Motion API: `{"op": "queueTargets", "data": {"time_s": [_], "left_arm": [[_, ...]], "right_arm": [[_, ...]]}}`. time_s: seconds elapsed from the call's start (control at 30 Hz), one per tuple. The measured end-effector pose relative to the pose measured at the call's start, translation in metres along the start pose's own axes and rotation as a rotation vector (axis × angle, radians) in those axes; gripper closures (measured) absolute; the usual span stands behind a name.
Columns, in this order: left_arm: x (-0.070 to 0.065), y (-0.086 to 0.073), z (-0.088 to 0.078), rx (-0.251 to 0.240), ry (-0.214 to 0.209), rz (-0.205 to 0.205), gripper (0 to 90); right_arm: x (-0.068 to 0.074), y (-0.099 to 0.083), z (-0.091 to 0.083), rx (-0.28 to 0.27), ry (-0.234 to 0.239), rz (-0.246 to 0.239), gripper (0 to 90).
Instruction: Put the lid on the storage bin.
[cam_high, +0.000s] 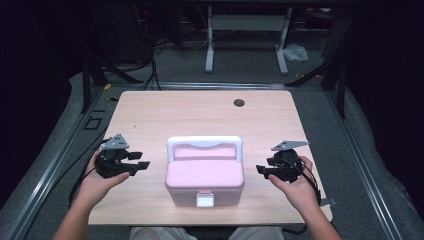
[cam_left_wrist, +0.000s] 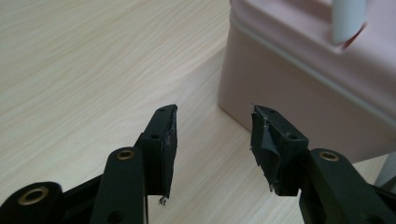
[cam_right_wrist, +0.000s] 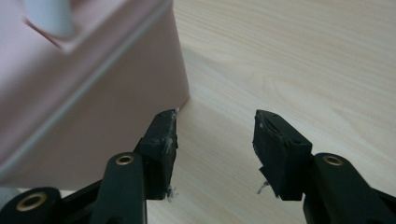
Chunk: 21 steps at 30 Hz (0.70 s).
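Each hand carries a black gripper. The left gripper (cam_high: 143, 160), at about eight o'clock on the table, bears a grey three-cornered plate on top; the right gripper (cam_high: 260, 171), at about four o'clock, bears the same. A thin black cable trails from each toward the person. Seen close up, the left gripper (cam_left_wrist: 214, 140) and the right gripper (cam_right_wrist: 215, 144) have black arms with brass-ringed holes, small screws and scuffed, frayed pads. The forearms are bare, with no sleeves.

The box (cam_left_wrist: 299, 93) is cut off at the top and right edges of the left gripper view. In the right gripper view, its handle (cam_right_wrist: 49, 16) is blurry and cut off at the upper left.
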<state>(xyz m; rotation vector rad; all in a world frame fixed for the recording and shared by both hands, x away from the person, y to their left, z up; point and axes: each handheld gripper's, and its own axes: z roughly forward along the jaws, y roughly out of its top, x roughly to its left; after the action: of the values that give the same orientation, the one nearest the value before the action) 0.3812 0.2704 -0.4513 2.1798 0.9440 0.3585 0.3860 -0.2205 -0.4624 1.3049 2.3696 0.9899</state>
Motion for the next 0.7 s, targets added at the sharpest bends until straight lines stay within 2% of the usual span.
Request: {"op": "queueTargets", "data": {"time_s": [0.13, 0.27, 0.43, 0.57, 0.7], "left_arm": [[0.001, -0.009, 0.004, 0.014, 0.030, -0.003, 50.6], [-0.002, -0.021, 0.012, 0.017, 0.055, -0.009, 50.5], [-0.004, -0.029, 0.017, 0.024, 0.060, -0.011, 50.5], [-0.007, -0.039, 0.023, 0.023, 0.063, -0.016, 50.5], [-0.007, -0.050, 0.029, 0.035, 0.065, -0.027, 49.7]], "right_arm": [[-0.004, -0.010, 0.002, -0.004, -0.033, 0.022, 47.8], [-0.008, -0.028, 0.005, -0.031, -0.067, 0.064, 45.9], [-0.005, -0.044, 0.012, -0.069, -0.101, 0.084, 44.6], [-0.008, -0.048, 0.014, -0.085, -0.125, 0.097, 43.2], [-0.009, -0.053, 0.013, -0.115, -0.116, 0.111, 43.2]]}}
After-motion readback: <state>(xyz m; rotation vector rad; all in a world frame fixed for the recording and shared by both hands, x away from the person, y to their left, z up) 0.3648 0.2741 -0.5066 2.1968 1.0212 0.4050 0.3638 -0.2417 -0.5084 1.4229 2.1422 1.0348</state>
